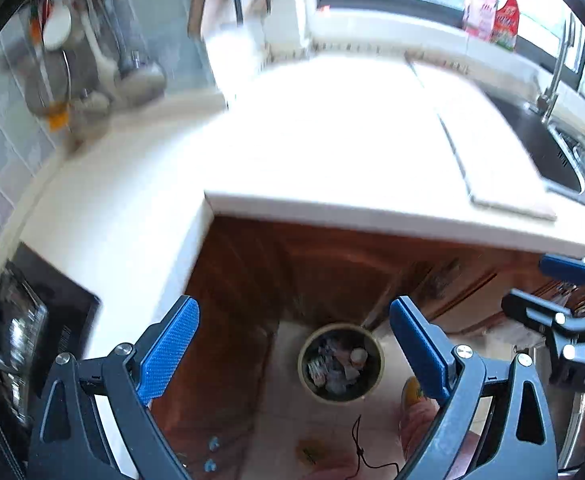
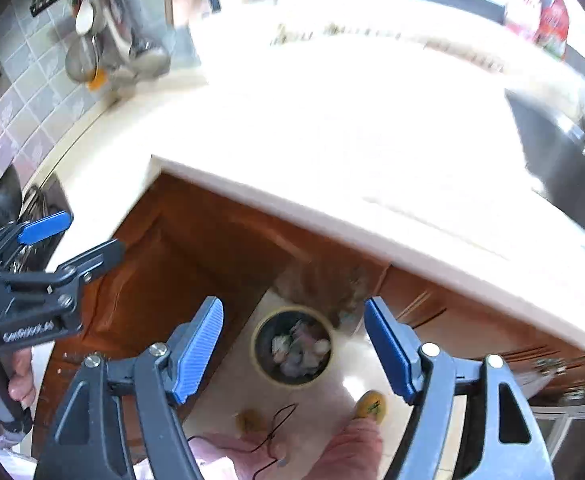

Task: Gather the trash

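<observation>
Fingers: your left gripper [image 1: 294, 354] and right gripper [image 2: 293, 350] both gape wide, holding nothing | trash: lies inside the round bin [image 2: 292, 346] on the floor, below the counter [image 1: 332, 152] edge | why: both grippers point down over it.

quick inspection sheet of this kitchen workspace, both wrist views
surface: white countertop, overexposed; nothing seen lying on its main run.
job's things: round trash bin on the floor by the wooden cabinets, holding crumpled trash.
clutter: small yellowish bits on the floor tiles near the bin.
grippers: left gripper open, empty; right gripper open, empty; both above the bin.
cables: thin black cord dangling near the pink sleeve.
surroundings: sink with faucet at right, hanging utensils on the tiled wall, red bottles on the window sill.
</observation>
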Available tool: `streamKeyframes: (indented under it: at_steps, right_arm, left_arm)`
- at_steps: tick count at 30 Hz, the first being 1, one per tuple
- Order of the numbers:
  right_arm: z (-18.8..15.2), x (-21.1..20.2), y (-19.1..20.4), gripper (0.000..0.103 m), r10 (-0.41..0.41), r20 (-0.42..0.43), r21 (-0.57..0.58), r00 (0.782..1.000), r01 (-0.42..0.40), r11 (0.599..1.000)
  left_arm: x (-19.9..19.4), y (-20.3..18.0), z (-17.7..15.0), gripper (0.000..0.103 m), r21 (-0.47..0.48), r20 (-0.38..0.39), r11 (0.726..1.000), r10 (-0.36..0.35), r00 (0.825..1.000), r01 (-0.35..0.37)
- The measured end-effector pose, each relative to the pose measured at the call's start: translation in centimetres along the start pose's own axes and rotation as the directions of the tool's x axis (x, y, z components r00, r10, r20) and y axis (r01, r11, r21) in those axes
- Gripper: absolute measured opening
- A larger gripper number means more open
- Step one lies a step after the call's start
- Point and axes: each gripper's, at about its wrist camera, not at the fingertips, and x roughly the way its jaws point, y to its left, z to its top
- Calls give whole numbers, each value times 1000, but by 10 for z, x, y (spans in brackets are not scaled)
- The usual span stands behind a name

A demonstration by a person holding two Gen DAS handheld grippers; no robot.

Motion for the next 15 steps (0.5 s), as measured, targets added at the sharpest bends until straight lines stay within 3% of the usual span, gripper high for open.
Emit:
streamKeyframes:
  at_steps: [9,15]
  right_arm:
    - [57,-96,-8,74,-8,154,72,988,-3,997]
    - [80,-134,-18,74,-24,223,124,974,-4,992]
  left_arm:
    - [-70,-3,53,99,-23,94,999,-31,995,33]
    - [-106,-11,84,99,-48,159,998,-28,987,36]
